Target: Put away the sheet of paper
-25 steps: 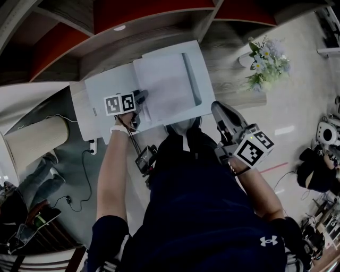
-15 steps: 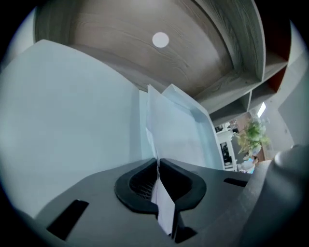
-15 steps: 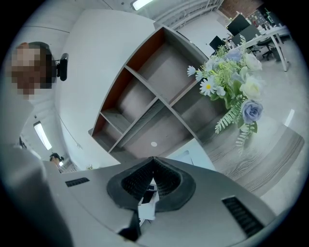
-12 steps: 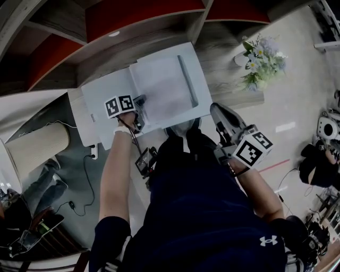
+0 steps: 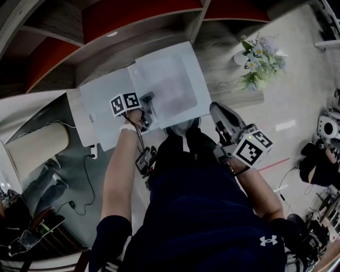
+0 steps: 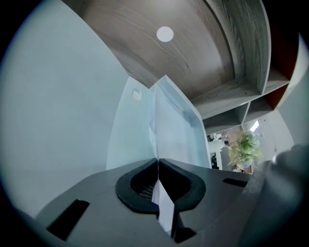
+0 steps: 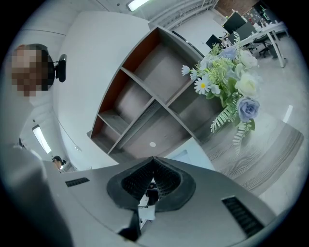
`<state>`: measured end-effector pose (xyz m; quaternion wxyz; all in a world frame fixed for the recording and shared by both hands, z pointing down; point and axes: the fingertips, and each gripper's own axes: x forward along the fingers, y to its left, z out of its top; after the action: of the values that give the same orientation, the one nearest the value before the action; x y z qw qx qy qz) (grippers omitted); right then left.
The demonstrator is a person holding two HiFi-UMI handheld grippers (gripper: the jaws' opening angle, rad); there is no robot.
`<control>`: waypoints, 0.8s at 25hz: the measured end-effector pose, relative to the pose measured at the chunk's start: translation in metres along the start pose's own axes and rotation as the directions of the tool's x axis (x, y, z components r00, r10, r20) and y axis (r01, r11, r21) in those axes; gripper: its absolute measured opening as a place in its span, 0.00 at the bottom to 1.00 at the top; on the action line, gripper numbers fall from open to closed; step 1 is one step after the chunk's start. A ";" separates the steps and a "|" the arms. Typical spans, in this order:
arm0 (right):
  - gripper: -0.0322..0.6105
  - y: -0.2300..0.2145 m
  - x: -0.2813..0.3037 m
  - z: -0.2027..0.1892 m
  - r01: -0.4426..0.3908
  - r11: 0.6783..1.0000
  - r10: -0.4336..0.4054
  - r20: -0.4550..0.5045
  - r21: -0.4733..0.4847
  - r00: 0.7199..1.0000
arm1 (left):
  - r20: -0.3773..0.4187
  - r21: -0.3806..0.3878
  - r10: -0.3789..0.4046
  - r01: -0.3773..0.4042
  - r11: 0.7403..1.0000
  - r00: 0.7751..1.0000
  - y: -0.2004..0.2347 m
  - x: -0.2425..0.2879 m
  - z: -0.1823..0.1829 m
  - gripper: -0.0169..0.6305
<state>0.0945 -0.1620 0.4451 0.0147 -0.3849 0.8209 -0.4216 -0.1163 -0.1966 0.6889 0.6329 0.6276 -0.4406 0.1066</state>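
A pale sheet of paper [image 5: 170, 85] lies over the right part of a white printer-like box [image 5: 101, 101] on a wooden counter [image 5: 223, 64]. My left gripper [image 5: 147, 109] is at the sheet's near left edge and is shut on it. In the left gripper view the sheet [image 6: 171, 130] rises edge-on from between the closed jaws of the left gripper [image 6: 158, 160], bent along a crease. My right gripper [image 5: 217, 110] hangs apart, off the counter's near edge by the person's right side. In its own view the right gripper [image 7: 153, 159] has its tips together, holding nothing.
A bunch of artificial flowers [image 5: 260, 58] stands at the counter's right end. Wooden shelves with red backs [image 5: 133, 16] rise behind the counter. A beige cylinder [image 5: 37, 146] and cables lie on the floor at the left. The person's legs fill the middle foreground.
The left gripper has shifted slightly right along the sheet's near edge. The sheet has moved with it and now covers the grey strip on the box. The right gripper has stayed put.
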 end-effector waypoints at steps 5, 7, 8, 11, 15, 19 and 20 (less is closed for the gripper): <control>0.06 0.000 0.000 0.001 -0.004 1.000 0.004 0.001 0.002 1.000 | 0.011 -0.049 -0.029 0.029 0.998 1.000 -0.010 0.007 -0.005 0.06; 0.06 0.000 -0.001 0.001 -0.006 1.000 0.006 0.001 0.002 1.000 | 0.015 -0.060 -0.038 0.039 0.997 0.999 -0.013 0.010 -0.007 0.06; 0.06 0.000 -0.001 0.001 -0.007 1.000 0.007 0.001 0.001 1.000 | 0.016 -0.065 -0.044 0.044 0.997 0.999 -0.015 0.011 -0.008 0.06; 0.06 0.001 -0.001 0.001 -0.010 1.000 0.010 -0.001 0.000 1.000 | 0.023 -0.085 -0.057 0.059 0.995 0.998 -0.020 0.016 -0.010 0.06; 0.06 -0.001 -0.002 0.000 -0.011 1.000 0.011 -0.001 0.001 1.000 | 0.035 -0.097 -0.061 0.064 0.993 0.998 -0.021 0.022 -0.011 0.06; 0.06 0.000 -0.004 0.000 -0.012 1.000 0.012 0.002 -0.002 1.000 | 0.047 -0.074 -0.075 0.078 0.994 0.996 -0.021 0.020 -0.010 0.07; 0.06 0.001 -0.005 0.000 -0.013 1.000 0.013 0.002 -0.003 1.000 | 0.051 -0.060 -0.077 0.080 0.995 0.996 -0.020 0.018 -0.010 0.12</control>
<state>0.0971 -0.1587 0.4431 0.0177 -0.3800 0.8241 -0.4198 -0.0874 -0.1993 0.6891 0.6448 0.6270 -0.4340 0.0527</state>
